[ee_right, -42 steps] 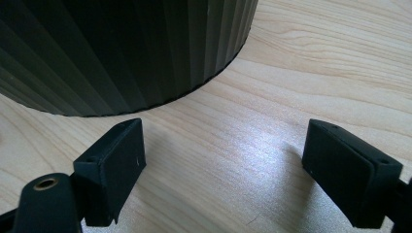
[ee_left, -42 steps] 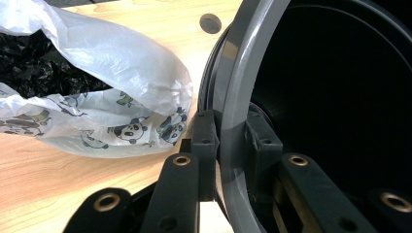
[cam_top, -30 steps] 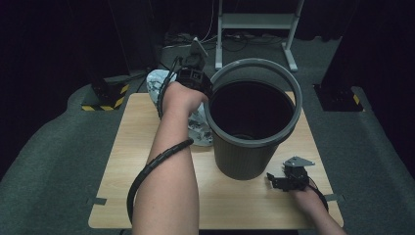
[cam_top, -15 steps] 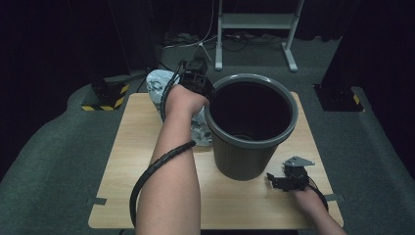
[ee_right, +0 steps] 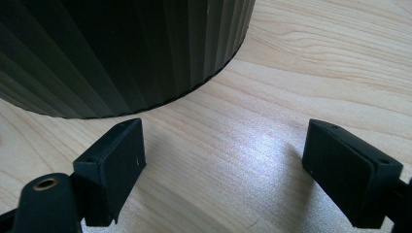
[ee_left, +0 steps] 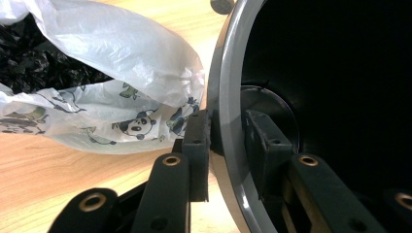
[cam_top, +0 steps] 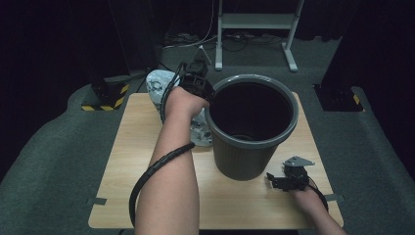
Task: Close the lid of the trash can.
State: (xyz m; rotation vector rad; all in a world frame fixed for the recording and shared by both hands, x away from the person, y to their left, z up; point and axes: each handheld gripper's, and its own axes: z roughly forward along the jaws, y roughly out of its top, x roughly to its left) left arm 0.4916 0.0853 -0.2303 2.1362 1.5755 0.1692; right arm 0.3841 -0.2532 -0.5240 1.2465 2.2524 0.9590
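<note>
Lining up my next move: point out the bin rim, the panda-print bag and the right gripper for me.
bin rim (ee_left: 224, 121), left gripper view, grey lip between the jaws.
panda-print bag (ee_left: 121, 127), left gripper view, on the panda print.
right gripper (ee_right: 223, 170), right gripper view, midway between its spread fingertips, above the table.

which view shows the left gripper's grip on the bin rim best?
Left gripper view: the left gripper straddles the bin rim, one jaw outside, one inside. High view shows it at the rim, hand covering the jaws. Right gripper view shows the bin's ribbed wall.
</note>
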